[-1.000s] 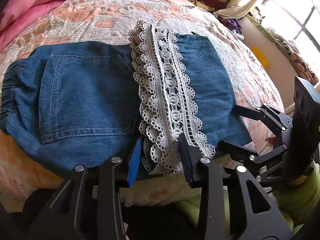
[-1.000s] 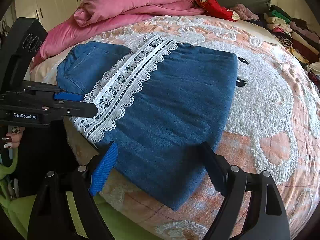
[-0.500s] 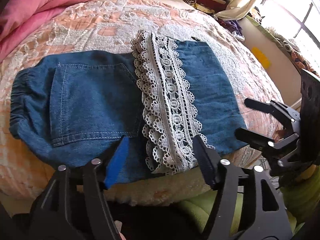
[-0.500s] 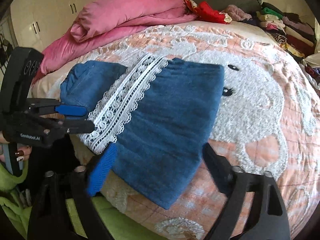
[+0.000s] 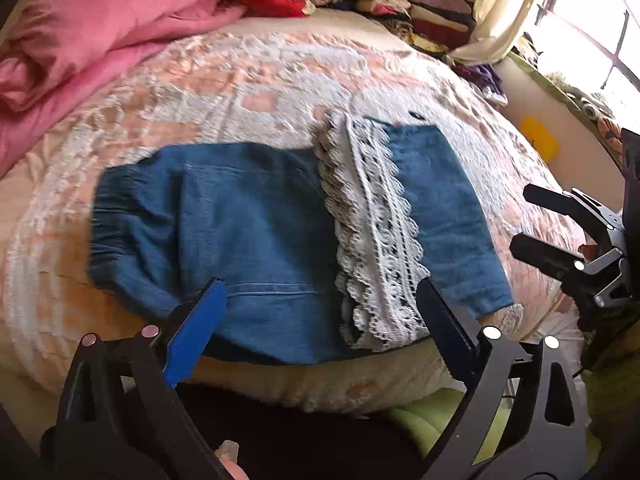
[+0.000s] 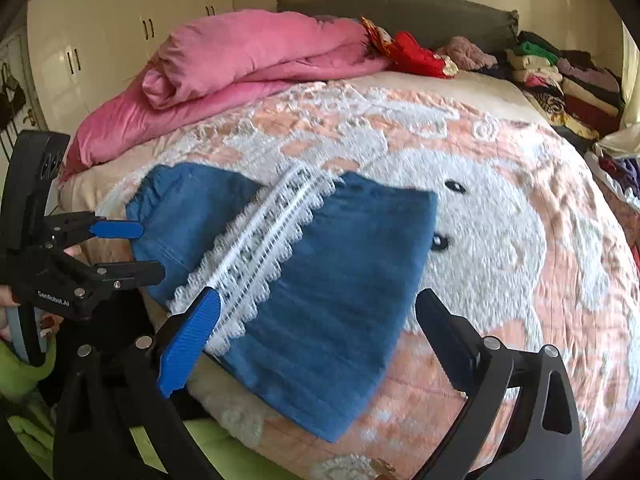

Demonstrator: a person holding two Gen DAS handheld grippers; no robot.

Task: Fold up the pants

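- A bedroom: cupboards (image 6: 100,40), a window (image 5: 592,32), clothes piled by the headboard.
- The bed (image 5: 260,80) carries the pants (image 5: 256,240), folded near its front edge; they could slide off.
- Left hand-held gripper (image 5: 320,320) and right hand-held gripper (image 6: 316,332), jaws just opened wide and empty, might snag the lace trim (image 5: 376,240).

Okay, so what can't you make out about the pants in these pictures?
- Underside layers of the folded denim pants: hidden beneath the top layer, both views.
- Near edge, left wrist view: partly covered by the left claw.
- Lace trim pattern: motion-blurred, right wrist view.
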